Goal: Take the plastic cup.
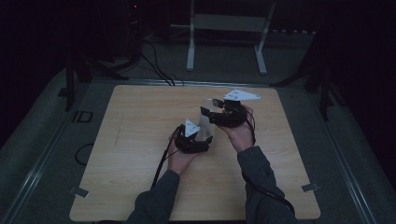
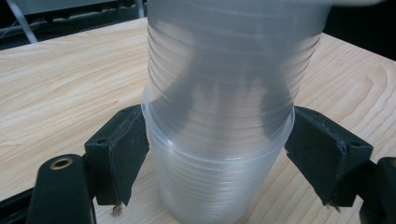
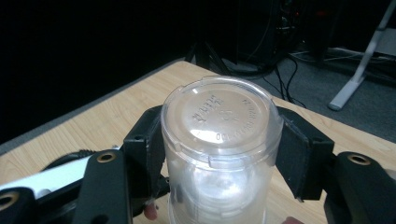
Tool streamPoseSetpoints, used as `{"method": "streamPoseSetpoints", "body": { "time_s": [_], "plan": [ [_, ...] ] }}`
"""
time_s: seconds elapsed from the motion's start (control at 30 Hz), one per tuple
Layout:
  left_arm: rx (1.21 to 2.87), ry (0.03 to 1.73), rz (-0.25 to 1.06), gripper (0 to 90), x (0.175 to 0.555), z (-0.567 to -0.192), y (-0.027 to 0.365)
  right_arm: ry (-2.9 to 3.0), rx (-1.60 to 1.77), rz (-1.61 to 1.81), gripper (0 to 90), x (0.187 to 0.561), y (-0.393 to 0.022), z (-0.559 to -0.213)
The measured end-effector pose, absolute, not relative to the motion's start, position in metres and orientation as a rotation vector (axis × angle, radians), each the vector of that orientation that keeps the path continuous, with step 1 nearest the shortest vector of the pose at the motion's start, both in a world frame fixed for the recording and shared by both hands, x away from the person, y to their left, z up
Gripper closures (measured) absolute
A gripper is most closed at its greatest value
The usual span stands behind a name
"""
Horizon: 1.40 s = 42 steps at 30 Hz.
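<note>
Above the middle of the wooden bench [image 1: 140,140], I hold a stack of clear plastic cups between my two hands. My left fingers [image 2: 217,154] grip the lower cup [image 2: 210,186] just under its rim, one black pad pressed against each side, standing fairly wide because the cup itself is wide. My right fingers [image 3: 219,149] close on the upper cup [image 3: 222,140] near its flat, embossed base, pads touching the wall on both sides; this cup is upside down as my right gripper view sees it, base toward the camera.

In the high view the left gripper [image 1: 194,137] sits nearer to me and lower, and the right gripper [image 1: 224,114] sits farther out and higher, with the pale cups [image 1: 205,122] running between them. In the left gripper view the upper cup's ribbed wall [image 2: 233,70] rises out of the lower cup's rim, so the two are nested, one seated inside the other.

What counts for the coming move, as I judge it, is the shared long axis of the cups: it runs from my left fingers up and away toward my right fingers. To part them I would draw my right hand along that line, not sideways, while the left holds firm. Any tilt off that axis could jam the rims together.
</note>
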<state>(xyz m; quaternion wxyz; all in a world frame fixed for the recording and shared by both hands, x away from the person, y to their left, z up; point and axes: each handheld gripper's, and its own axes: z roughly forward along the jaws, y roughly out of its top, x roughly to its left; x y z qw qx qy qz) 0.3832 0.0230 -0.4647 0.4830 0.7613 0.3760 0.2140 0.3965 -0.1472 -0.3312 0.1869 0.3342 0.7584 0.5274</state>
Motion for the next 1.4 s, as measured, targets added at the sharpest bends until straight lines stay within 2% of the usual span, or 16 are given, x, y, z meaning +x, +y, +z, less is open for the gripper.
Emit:
{"method": "streamPoseSetpoints", "body": {
  "time_s": [0.87,1.4],
  "plan": [
    [1.830,0.906,0.514,21.8,0.378,-0.452,0.030,2.083,0.894,1.530,39.4,0.391,-0.149,-0.301],
    [1.816,0.919,0.504,22.3,0.371,-0.449,0.034,2.021,0.909,1.559,39.3,0.385,-0.168,-0.294]
  ]
}}
